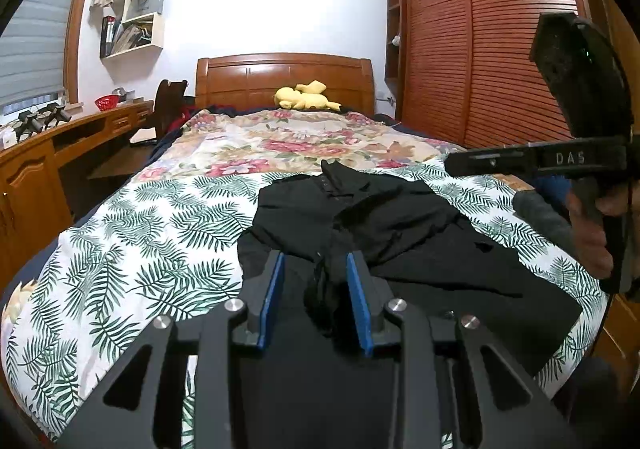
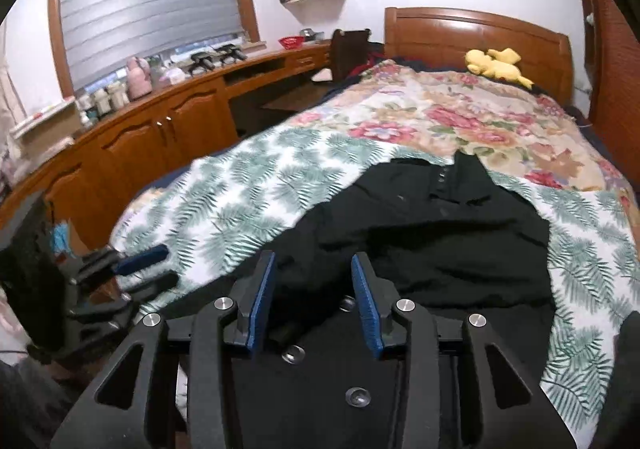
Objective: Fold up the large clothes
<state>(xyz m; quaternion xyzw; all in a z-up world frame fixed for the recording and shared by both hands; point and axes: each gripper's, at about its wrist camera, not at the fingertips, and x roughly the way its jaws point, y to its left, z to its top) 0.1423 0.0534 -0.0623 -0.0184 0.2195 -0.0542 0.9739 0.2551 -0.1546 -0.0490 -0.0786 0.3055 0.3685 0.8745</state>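
A large black garment (image 1: 400, 233) lies crumpled on the bed's leaf-print sheet (image 1: 152, 233); it also shows in the right wrist view (image 2: 432, 225). My left gripper (image 1: 316, 273) is open, and a fold of the black cloth hangs between its blue pads, loose. My right gripper (image 2: 314, 269) is open and empty just above the garment's near edge. The right gripper's body shows in the left wrist view (image 1: 560, 157), held above the garment's right side. The left gripper appears at the left of the right wrist view (image 2: 136, 269).
A floral quilt (image 1: 288, 141) covers the far half of the bed, with a yellow plush toy (image 1: 304, 97) by the wooden headboard. A wooden desk with cabinets (image 2: 152, 129) runs along the left. A louvred wardrobe (image 1: 480, 49) stands at the right.
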